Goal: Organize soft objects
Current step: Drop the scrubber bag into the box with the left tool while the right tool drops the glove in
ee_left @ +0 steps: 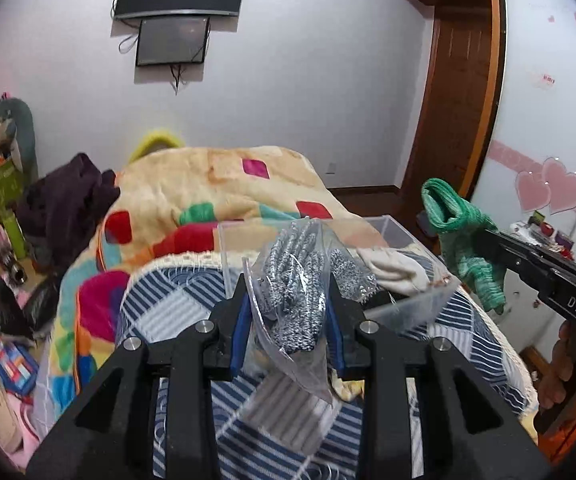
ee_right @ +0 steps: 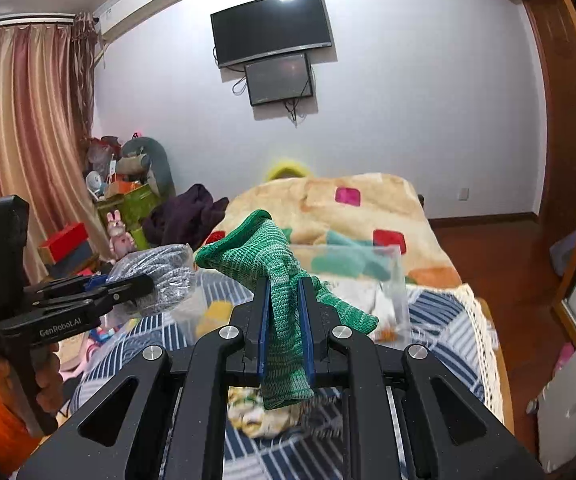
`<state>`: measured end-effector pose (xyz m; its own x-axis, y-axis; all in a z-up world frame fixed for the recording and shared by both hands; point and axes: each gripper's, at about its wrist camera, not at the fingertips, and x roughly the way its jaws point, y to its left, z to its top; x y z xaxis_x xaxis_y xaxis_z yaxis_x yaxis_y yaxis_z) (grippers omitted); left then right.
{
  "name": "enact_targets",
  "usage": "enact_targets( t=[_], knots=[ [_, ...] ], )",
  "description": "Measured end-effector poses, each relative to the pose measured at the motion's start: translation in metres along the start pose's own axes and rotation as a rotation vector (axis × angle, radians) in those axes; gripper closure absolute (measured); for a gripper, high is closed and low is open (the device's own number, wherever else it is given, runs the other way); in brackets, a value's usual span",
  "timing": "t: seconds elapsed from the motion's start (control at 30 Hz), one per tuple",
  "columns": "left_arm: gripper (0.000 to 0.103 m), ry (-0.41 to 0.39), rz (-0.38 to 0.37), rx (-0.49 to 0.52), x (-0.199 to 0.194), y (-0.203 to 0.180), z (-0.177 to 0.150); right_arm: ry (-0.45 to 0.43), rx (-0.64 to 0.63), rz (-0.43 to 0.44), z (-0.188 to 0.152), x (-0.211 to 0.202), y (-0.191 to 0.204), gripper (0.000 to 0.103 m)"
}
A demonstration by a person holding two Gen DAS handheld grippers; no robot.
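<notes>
We held both pairs of tongs raised above the bed [ee_left: 176, 300], each closed on a soft item. Our left tongs [ee_left: 288, 312] were clamped on a clear plastic bag of grey-and-white speckled gloves [ee_left: 294, 280], its long axis running away from us, up toward the clear plastic box [ee_left: 408, 308] that stood on the striped bedspread near the bed's right edge. Our right tongs [ee_right: 284, 320] were pinched narrowly on a green knitted glove [ee_right: 272, 264], cuff up and fingers drooping on either side of the blue pads [ee_right: 263, 320]. A cream-coloured soft item [ee_left: 396, 272] already lay inside the box. As we judged it, the box lay directly ahead of and just below the left tongs, the nearer of the two, while the right tongs hung off the box's right side, so the bagged gloves seemed likelier to go in first.
</notes>
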<state>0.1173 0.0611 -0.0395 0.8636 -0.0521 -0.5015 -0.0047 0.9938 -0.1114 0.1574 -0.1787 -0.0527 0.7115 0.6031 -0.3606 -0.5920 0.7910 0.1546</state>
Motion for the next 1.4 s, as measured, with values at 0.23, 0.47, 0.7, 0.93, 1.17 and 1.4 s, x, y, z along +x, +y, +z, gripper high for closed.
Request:
enact_targets(
  t=[0.23, 0.47, 0.7, 0.93, 1.17, 1.4],
  knots=[
    [0.070, 0.048, -0.001, -0.019, 0.040, -0.001, 0.012, 0.012, -0.002, -0.017, 0.013, 0.030, 0.002, 0.091],
    [0.070, 0.143, 0.013, -0.043, 0.088, 0.008, 0.012, 0.078, -0.004, -0.030, 0.011, 0.063, 0.003, 0.091],
    [0.070, 0.202, 0.031, -0.040, 0.118, 0.014, 0.007, 0.172, -0.024, -0.055, 0.003, 0.093, 0.002, 0.091],
    [0.067, 0.211, 0.067, 0.037, 0.125, 0.000, 0.005, 0.247, -0.030, -0.061, -0.009, 0.112, 0.000, 0.091],
    [0.031, 0.189, 0.104, 0.090, 0.117, -0.010, 0.005, 0.292, -0.026, -0.051, -0.011, 0.116, -0.002, 0.087],
    [0.030, 0.163, 0.060, 0.077, 0.097, -0.006, 0.012, 0.268, -0.025, -0.023, -0.007, 0.096, -0.004, 0.065]
  ],
)
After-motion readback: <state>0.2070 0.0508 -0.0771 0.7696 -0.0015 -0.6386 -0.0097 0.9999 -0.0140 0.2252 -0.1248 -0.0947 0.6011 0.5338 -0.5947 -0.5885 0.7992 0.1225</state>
